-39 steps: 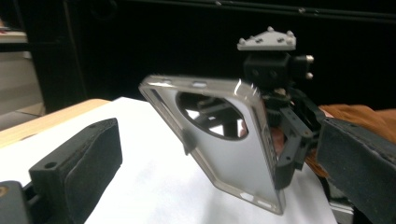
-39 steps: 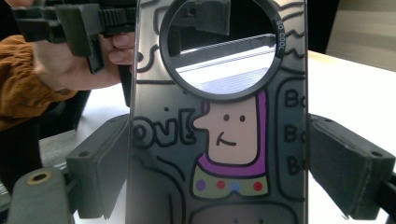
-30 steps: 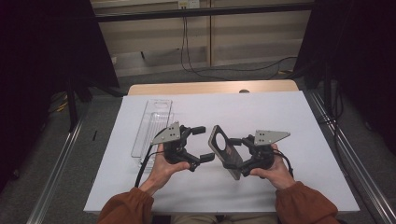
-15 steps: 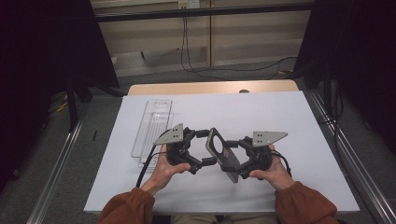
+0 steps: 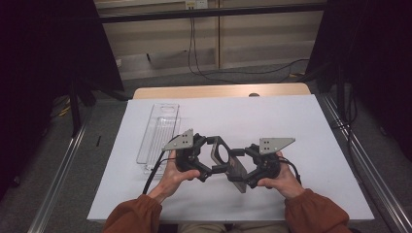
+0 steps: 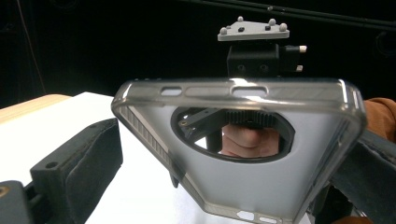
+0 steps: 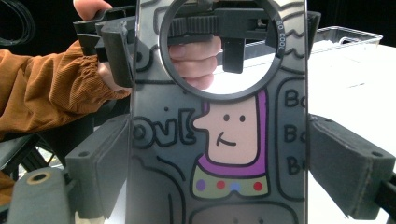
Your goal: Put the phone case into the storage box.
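Above the near middle of the white tabletop, in the high view, a grey phone case hangs in the air between the left hand-held gripper and the right hand-held gripper. It rests on nothing, so if either grip loosens while the other pulls or twists, the case would likely tip and drop to the sheet. A clear plastic tray lies just left of the left hand, with the tabletop's left edge beyond it; a wide swing that way could knock it. To the right and far side the sheet is bare and gives the most room.

Through the left gripper view, the phone case shows its hollow inside, one long rim uppermost. The left hand-held gripper has one dark jaw standing apart from the case at lower left and the other against its right rim, so I judge it released, not yet clamping. Closing on the thin flexible wall could bend it or let it pop out.

Looking along the right gripper view, the phone case shows its cartoon back, and the right hand-held gripper presses both jaws on its long sides, grasping it. That squeeze on the smooth edges carries the whole case; a slip there is the main risk.
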Demonstrator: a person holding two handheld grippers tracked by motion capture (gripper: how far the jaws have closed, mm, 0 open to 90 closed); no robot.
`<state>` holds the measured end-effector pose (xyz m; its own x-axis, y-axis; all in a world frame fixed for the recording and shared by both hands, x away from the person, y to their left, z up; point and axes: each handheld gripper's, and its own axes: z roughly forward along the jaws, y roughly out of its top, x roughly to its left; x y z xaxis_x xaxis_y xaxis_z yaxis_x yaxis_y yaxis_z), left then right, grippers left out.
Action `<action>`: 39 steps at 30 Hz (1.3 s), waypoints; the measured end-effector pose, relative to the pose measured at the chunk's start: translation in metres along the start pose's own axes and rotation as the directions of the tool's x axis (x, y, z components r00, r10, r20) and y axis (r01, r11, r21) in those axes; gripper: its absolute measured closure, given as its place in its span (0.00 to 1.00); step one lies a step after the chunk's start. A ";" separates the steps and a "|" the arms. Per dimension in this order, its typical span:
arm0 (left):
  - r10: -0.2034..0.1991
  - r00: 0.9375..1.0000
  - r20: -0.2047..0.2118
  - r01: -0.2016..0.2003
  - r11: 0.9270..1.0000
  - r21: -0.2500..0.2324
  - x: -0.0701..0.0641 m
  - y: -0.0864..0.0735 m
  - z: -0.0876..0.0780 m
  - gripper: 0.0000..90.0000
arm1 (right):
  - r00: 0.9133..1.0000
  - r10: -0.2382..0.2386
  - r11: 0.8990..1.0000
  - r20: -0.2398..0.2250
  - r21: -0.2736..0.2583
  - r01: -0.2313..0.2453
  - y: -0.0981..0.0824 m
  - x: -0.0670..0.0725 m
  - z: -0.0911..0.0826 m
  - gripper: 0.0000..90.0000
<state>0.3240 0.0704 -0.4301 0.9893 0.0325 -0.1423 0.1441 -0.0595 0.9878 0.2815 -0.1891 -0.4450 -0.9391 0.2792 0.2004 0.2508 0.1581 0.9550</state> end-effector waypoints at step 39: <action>0.006 0.998 0.060 -0.005 1.000 -0.008 -0.002 0.000 0.003 0.10 | 0.999 0.003 1.000 -0.035 0.021 -0.002 -0.001 0.001 0.003 0.13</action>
<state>0.3219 0.0671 -0.4300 0.9897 -0.0280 -0.1402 0.1386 -0.0516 0.9890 0.2813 -0.1863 -0.4459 -0.9458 0.2468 0.2109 0.2581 0.1774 0.9497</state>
